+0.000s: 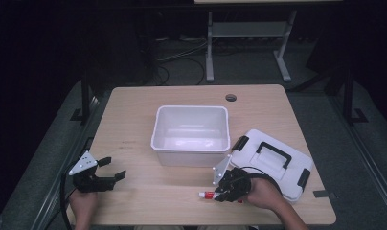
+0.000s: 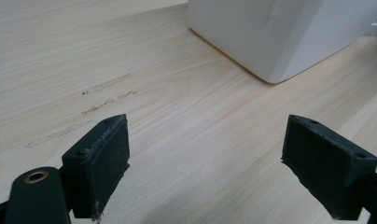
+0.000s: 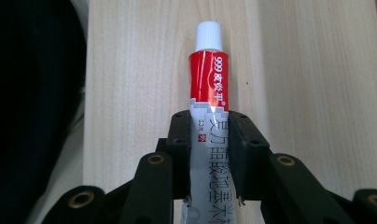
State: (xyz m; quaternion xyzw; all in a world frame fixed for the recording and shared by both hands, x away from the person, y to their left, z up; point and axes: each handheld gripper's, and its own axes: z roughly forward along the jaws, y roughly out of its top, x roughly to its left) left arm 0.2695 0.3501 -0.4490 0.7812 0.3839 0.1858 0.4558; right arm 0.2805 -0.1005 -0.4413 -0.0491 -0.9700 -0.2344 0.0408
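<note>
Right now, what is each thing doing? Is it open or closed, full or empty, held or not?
White bin: open on top, empty, upright.
Lid: off the bin, lying flat on the table beside it.
Tube: cap on, lying on the table, squeezed between the jaws.
Right gripper: shut on the tube.
Left gripper: open, holding nothing.

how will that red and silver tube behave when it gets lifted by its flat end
The tube looks soft, so the right tongs, shut on its flattened tail, may dent it. Its capped end may droop. It seems light; it is unlikely to roll.
</note>
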